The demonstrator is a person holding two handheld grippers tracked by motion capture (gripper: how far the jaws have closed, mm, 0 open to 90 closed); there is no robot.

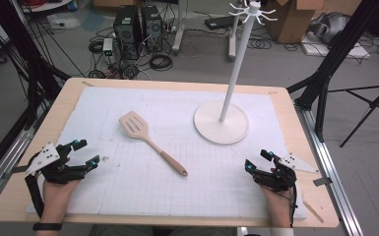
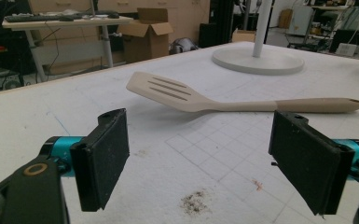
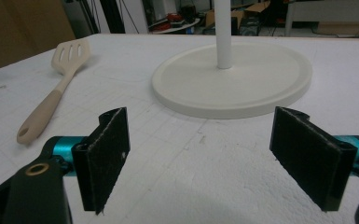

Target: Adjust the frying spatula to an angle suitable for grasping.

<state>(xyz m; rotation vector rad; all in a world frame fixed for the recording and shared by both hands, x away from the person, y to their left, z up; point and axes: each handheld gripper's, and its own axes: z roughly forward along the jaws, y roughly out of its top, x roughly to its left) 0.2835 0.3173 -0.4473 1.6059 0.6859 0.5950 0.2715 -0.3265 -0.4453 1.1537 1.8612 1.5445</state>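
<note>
From the high view, the left gripper (image 1: 85, 153) rests near the bench's near-left corner and the right gripper (image 1: 257, 161) near its near-right corner, both with jaws spread wide and holding nothing. The spatula (image 1: 150, 141) lies diagonally mid-bench between them, well apart from both, on the white gridded mat (image 1: 128, 196), with open room all round. The white stand (image 1: 222, 122) rises toward the far right edge.

In the left gripper view, the spatula (image 2: 200, 99) lies ahead of the open jaws, the stand's base (image 2: 258, 60) behind it.

In the right gripper view, the stand's base (image 3: 233, 84) sits straight ahead, the spatula (image 3: 56, 86) off left. No writing is readable
</note>
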